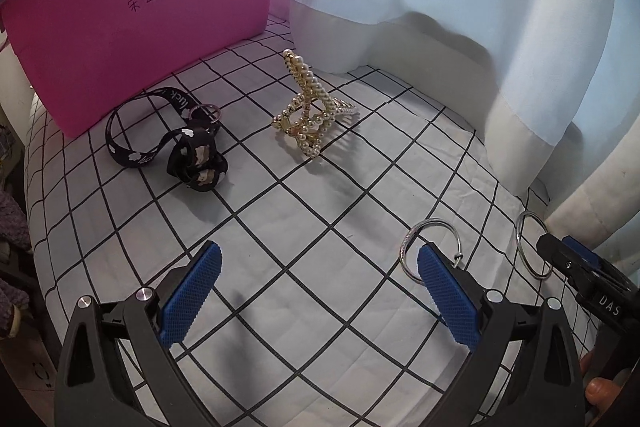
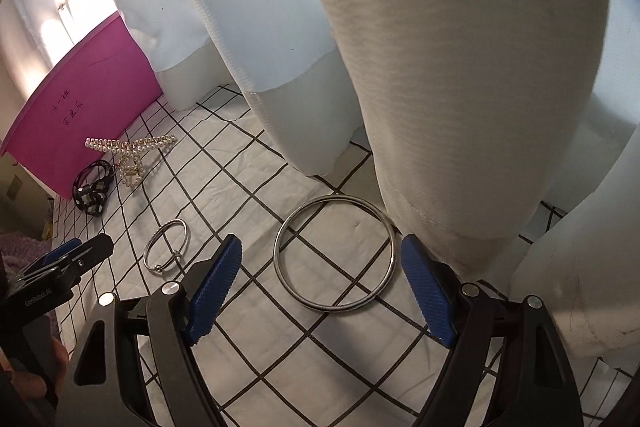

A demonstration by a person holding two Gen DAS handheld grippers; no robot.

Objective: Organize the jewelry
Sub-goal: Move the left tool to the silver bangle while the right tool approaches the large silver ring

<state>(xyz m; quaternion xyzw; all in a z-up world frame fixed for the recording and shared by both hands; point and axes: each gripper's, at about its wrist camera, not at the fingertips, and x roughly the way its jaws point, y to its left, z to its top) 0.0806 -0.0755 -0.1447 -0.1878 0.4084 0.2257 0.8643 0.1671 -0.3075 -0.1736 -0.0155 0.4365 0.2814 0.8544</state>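
Observation:
My right gripper is open, and a large thin silver bangle lies flat on the checked cloth just ahead of its blue pads, untouched. A smaller silver bracelet with a clasp lies to its left. In the left wrist view, that bracelet is partly hidden behind the right finger of my open, empty left gripper. The bangle sits at the right edge beside my right gripper. Farther off lie a pearl hair clip and a black printed strap.
A pink box with handwriting stands at the back left, close behind the strap. Pale curtains hang onto the cloth along the back and right, close to the bangle. The cloth's left edge drops off near clutter.

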